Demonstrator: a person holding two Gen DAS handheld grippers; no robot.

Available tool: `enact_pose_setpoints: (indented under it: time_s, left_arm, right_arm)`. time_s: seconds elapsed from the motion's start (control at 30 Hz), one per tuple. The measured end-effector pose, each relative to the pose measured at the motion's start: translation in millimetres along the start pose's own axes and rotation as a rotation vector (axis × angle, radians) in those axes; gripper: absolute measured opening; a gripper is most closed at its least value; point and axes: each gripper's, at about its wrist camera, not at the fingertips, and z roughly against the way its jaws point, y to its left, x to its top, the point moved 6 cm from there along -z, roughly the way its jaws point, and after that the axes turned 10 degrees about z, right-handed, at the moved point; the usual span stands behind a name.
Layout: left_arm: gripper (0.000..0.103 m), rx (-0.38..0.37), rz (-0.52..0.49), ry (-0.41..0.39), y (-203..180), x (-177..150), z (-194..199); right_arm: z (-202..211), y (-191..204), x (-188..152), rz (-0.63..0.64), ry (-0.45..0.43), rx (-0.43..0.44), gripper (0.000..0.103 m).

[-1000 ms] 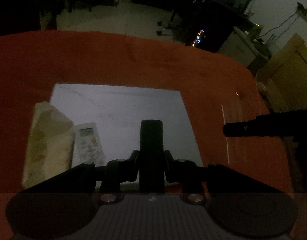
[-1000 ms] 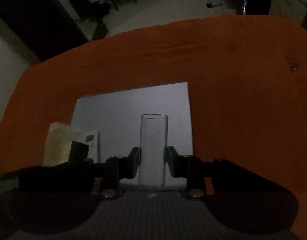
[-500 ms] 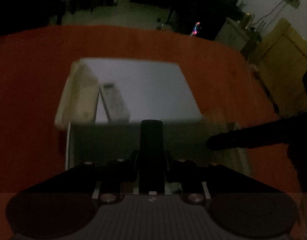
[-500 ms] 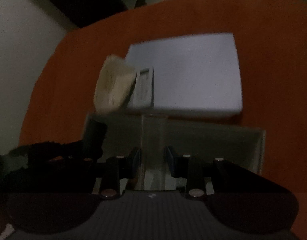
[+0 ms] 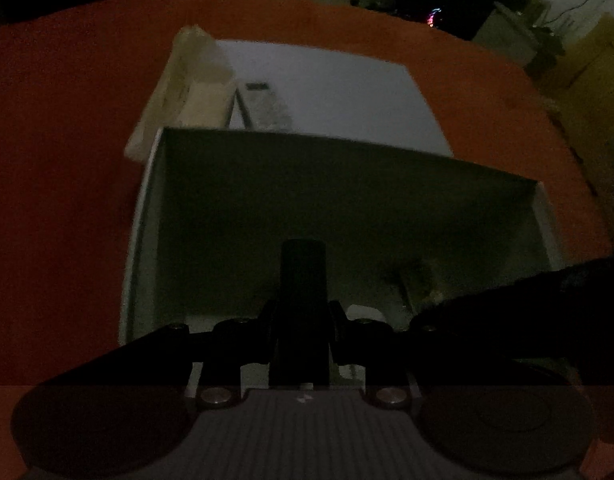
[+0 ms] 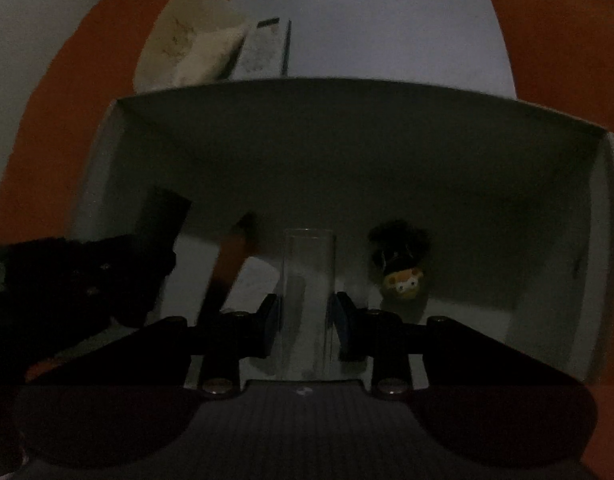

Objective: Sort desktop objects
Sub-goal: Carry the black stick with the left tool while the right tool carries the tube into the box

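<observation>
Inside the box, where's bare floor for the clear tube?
Free: box floor right of the small plush toy, toward the right wall, and along the far wall. Crowded: the left side, with the left gripper, its black block and a dark stick.

I see the table (image 5: 67, 160), covered in orange-red cloth. On it lies a white sheet (image 5: 339, 92), with a beige bag (image 5: 187, 84) and a remote control (image 5: 263, 106) side by side. An open white box (image 6: 107, 152) stands nearer me.

A clear, glossy plastic tube (image 6: 308, 280) stands over a matt cardboard-like box (image 6: 387, 152) on orange cloth (image 5: 59, 160).
</observation>
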Motion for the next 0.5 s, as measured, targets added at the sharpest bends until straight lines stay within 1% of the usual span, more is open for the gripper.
enact_pose_setpoints:
  time_s: [0.27,0.5]
  left_arm:
    - [0.021,0.032,0.006,0.038,5,-13,-19]
    - [0.021,0.04,0.011,0.049,6,-15,-26]
  right_arm:
    - [-24,-5,-7,0.024,0.036,-0.043,0.033]
    - [-29,-11,-12,0.004,0.045,-0.056,0.036]
